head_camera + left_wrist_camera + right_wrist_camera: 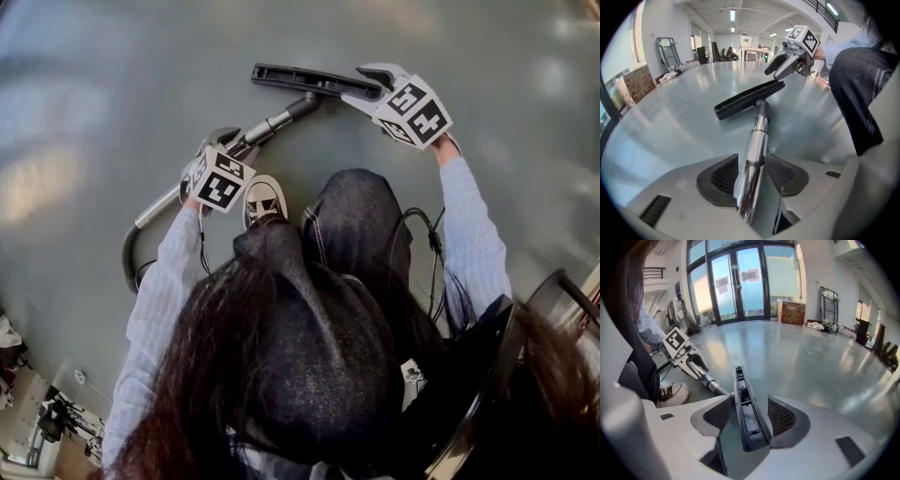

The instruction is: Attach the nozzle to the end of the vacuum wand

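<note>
A chrome vacuum wand (272, 124) lies slanted on the grey floor, its dark tip meeting the middle of a flat black nozzle (314, 80). My left gripper (220, 173) is shut on the wand's shaft; in the left gripper view the wand (757, 140) runs between both pads toward the nozzle (745, 99). My right gripper (398, 103) grips the nozzle's right end. In the right gripper view the nozzle (743, 399) sits lengthwise between the pads, touching them, with the wand (715, 387) and left gripper (686, 359) beyond. The right gripper (785, 63) hovers over the nozzle's far end.
A person's sneaker (264, 199) rests on the floor just beside the left gripper, with a dark-trousered knee behind it. The grey hose (131, 253) curves off to the lower left. Cardboard boxes (635, 84) and glass doors (736, 282) stand far off.
</note>
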The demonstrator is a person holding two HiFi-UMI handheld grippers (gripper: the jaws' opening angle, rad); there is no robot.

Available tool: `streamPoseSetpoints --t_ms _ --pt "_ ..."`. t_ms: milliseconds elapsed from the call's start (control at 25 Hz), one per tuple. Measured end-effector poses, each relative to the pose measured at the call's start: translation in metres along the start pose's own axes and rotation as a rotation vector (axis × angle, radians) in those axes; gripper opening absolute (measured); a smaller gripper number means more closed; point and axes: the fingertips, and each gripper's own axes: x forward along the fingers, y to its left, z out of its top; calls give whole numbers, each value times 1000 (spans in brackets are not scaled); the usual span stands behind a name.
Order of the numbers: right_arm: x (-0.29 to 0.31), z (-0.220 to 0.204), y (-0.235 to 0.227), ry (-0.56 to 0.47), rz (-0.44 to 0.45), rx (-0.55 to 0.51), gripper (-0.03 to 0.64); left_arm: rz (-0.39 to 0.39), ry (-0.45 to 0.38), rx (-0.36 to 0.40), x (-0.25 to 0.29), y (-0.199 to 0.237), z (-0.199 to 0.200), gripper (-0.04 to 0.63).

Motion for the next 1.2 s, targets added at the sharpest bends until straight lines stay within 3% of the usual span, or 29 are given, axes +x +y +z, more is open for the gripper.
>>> streamPoseSetpoints --t_ms 200,320,440,480,640,760,1200 --pt "-29 30 18 -263 17 189 245 13 -122 -157 -32 8 25 192" --pt "-25 37 24 -301 -24 255 244 68 -211 -298 -55 28 44 181" --pt "-26 49 36 -280 -82 285 214 115 -270 -425 -96 43 60 44" --pt "-28 55 44 -274 -88 314 186 104 -270 -449 -111 41 63 29" --pt "-46 79 70 -279 -115 493 60 84 -217 -400 -157 23 69 26" --pt "-74 101 86 -278 -137 585 18 104 -204 -411 -194 13 77 18" --pt "-244 215 150 -237 -126 542 6 105 -213 -560 -361 -32 132 6"
